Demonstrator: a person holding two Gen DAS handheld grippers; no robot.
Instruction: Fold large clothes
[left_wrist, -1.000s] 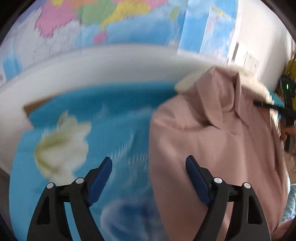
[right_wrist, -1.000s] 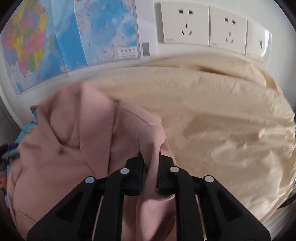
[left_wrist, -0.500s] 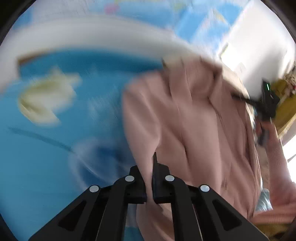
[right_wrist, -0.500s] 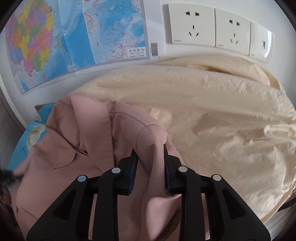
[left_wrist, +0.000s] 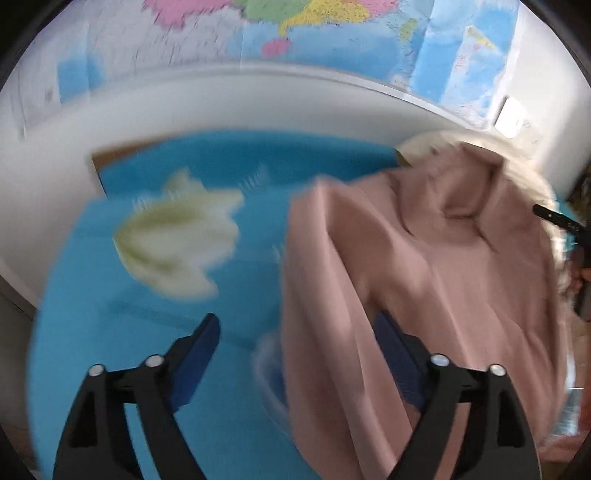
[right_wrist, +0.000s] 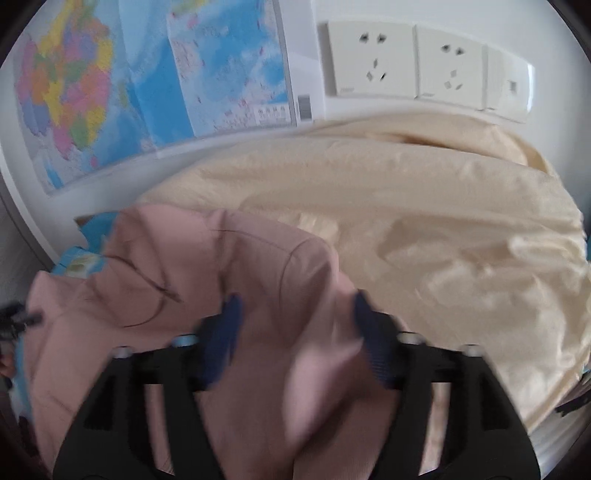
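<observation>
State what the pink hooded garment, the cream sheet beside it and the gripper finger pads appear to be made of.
Pink hooded garment: likely matte knit cotton fleece; soft rounded folds, stitched seams.
Cream sheet: thin woven cloth, perhaps satin-like; sharp crinkles with a slight sheen.
Gripper finger pads: dark blue, probably rubber or textured plastic; a faint ribbed surface shows on the right gripper's pad, though motion blur leaves it uncertain.

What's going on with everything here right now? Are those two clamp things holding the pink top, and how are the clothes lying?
left gripper: open, holding nothing.
right gripper: open, pink fabric lying loose between its fingers.
pink hoodie: rumpled, not yet folded, on the blue cloth.
cream garment: crumpled in a heap beside the hoodie.
blue cloth: spread flat.
</observation>
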